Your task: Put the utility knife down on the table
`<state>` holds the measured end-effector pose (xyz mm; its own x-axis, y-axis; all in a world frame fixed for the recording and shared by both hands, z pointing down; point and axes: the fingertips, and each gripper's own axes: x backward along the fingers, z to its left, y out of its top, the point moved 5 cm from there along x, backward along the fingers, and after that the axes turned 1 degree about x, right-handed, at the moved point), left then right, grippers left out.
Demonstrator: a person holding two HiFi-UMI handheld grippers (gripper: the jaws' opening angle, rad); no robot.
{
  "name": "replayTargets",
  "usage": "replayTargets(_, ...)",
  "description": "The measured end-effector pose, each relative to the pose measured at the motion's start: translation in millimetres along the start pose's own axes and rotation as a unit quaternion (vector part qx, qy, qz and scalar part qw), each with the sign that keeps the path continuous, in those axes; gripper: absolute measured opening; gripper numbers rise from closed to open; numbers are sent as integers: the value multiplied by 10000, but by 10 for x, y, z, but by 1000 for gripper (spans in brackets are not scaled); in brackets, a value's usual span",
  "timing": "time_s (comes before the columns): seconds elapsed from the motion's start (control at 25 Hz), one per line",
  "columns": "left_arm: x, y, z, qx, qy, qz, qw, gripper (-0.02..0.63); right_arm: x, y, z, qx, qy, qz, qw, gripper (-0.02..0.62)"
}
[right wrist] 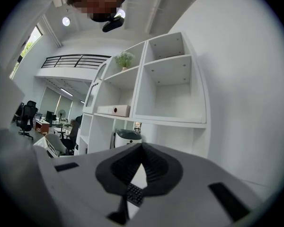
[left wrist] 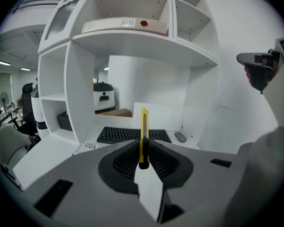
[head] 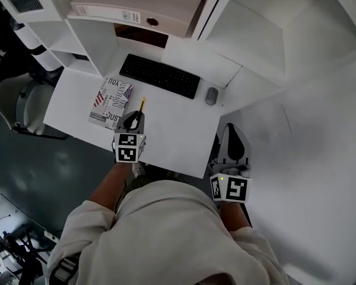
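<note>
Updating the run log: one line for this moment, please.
left gripper: shut on utility knife | knife over table | right gripper: shut, empty

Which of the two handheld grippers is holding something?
The left gripper: its jaws pinch a yellow utility knife. The right gripper is closed on nothing.

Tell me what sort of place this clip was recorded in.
Probably an office workstation: a white desk carrying a black keyboard and a mouse, white shelving above it, and an office chair beside it.
</note>
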<state>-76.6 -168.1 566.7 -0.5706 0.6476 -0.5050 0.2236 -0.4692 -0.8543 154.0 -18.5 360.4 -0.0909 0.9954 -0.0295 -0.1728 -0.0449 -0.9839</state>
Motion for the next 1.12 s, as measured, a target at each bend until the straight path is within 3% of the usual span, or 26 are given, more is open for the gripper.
replayTargets(0.44,-730,-616,105,-23,32,1145,9934,61,-31,-282,-376,-3,-329,396,9987,3)
replayTargets(1.12,-1353,-1183,260,136,22,2264,9739,61,-135,-486,-605,12,-627,737,9953,3)
